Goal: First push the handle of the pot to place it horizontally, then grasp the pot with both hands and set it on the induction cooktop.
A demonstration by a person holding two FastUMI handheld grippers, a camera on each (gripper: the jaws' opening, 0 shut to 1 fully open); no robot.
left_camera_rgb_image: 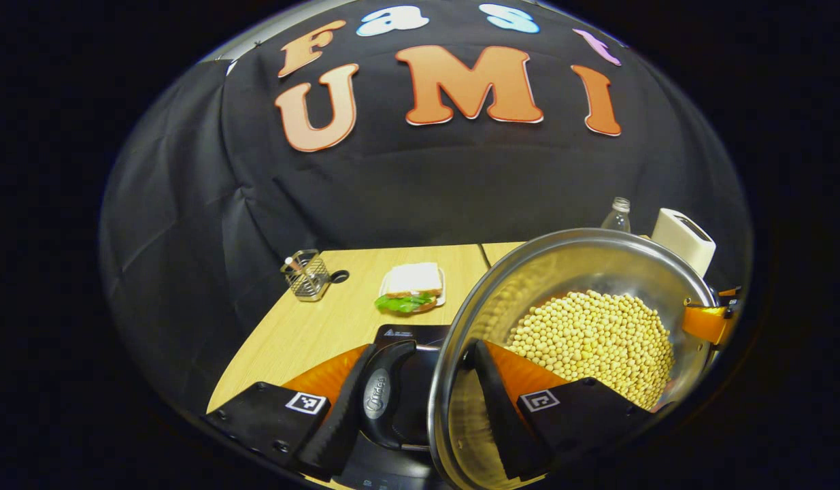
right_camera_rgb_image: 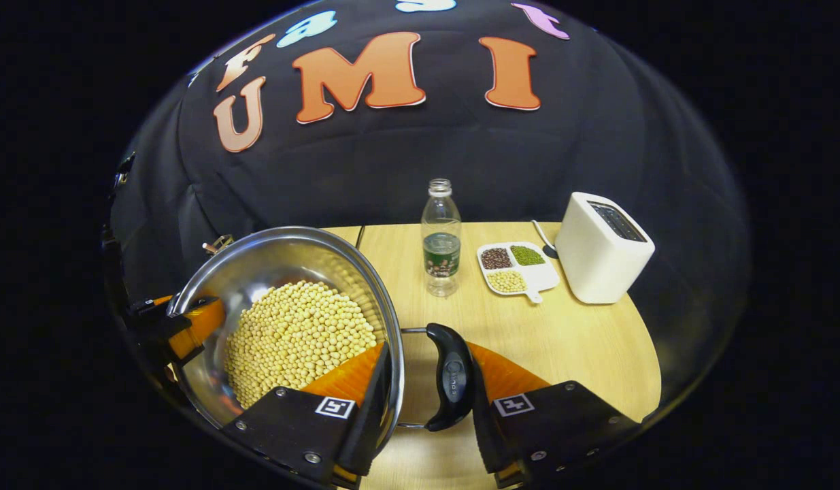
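The steel pot (left_camera_rgb_image: 583, 255) holds a heap of yellow soybeans (left_camera_rgb_image: 596, 340). My left gripper (left_camera_rgb_image: 426, 354) is shut on its near side: one finger is inside the wall and the other outside the black side handle (left_camera_rgb_image: 387, 391). Below that handle lies the black induction cooktop (left_camera_rgb_image: 409, 333); whether the pot touches it I cannot tell. In the right gripper view the pot (right_camera_rgb_image: 283, 248) sits at lower left. My right gripper (right_camera_rgb_image: 428, 354) is shut on the opposite side, with the rim and black handle (right_camera_rgb_image: 452, 374) between its fingers. Each gripper shows orange across the pot, the right gripper (left_camera_rgb_image: 709, 320) and the left gripper (right_camera_rgb_image: 185, 323).
On the wooden table (right_camera_rgb_image: 569, 340) stand a plastic bottle (right_camera_rgb_image: 441, 238), a divided white dish of beans (right_camera_rgb_image: 518, 267) and a white toaster (right_camera_rgb_image: 603, 248). Left of the pot are a sandwich on a plate (left_camera_rgb_image: 411, 289) and a wire mesh holder (left_camera_rgb_image: 305, 275).
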